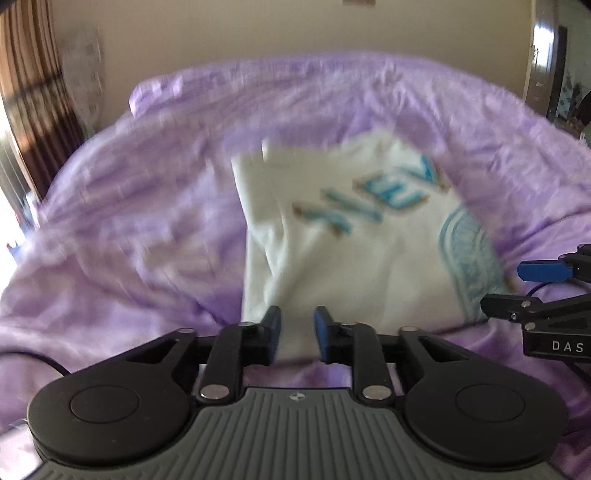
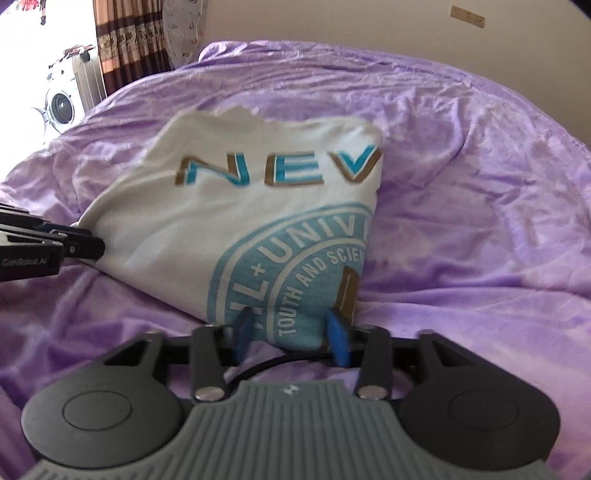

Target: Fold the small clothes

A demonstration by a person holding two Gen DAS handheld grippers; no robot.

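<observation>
A white T-shirt with blue "NEV" letters and a round blue seal lies folded on the purple bedspread. It also shows, blurred, in the left wrist view. My left gripper is open with the shirt's near left edge between its blue pads. My right gripper is open with the shirt's near right corner between its fingers. In the right wrist view the left gripper touches the shirt's left edge. In the left wrist view the right gripper is at the shirt's right edge.
The purple bedspread is rumpled all around the shirt. A brown striped curtain and a washing machine stand beyond the bed's far left. A beige wall is behind the bed.
</observation>
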